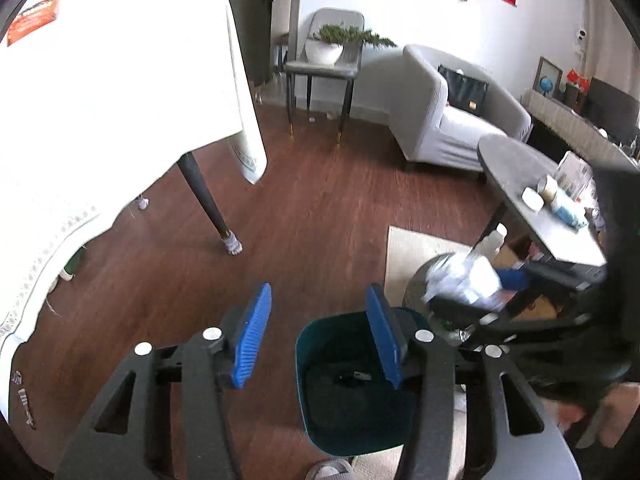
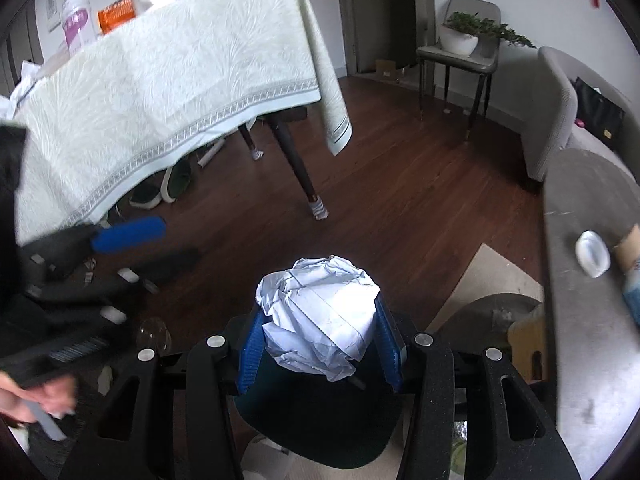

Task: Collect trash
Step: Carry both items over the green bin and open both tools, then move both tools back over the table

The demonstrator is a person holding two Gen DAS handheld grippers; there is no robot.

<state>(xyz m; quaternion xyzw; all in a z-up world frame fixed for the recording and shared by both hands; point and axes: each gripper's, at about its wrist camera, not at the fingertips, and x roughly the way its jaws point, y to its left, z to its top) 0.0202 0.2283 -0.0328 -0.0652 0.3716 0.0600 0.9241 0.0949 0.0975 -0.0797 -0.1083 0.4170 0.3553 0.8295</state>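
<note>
R gripper (image 2: 318, 344) pinches a crumpled paper wad (image 2: 320, 312) betw. its blue pads, directly over the dark teal bin (image 2: 320, 432). L gripper (image 1: 318, 336) gapes wide w/ nothing in it, beside the same bin's rim. Beyond: wood floor (image 1: 320, 220), grey table (image 2: 580, 320) at R, cloth-covered table (image 2: 160, 80), armchair (image 1: 440, 120).

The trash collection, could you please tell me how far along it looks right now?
Little looks done: the dark green bin holds only one small dark item on its bottom. In hand: the right gripper clamps a crumpled white paper ball just above the bin, not yet dropped. The left gripper is open and holds nothing. Left: release the paper; items remain on the grey table, though I cannot tell which are trash.
</note>
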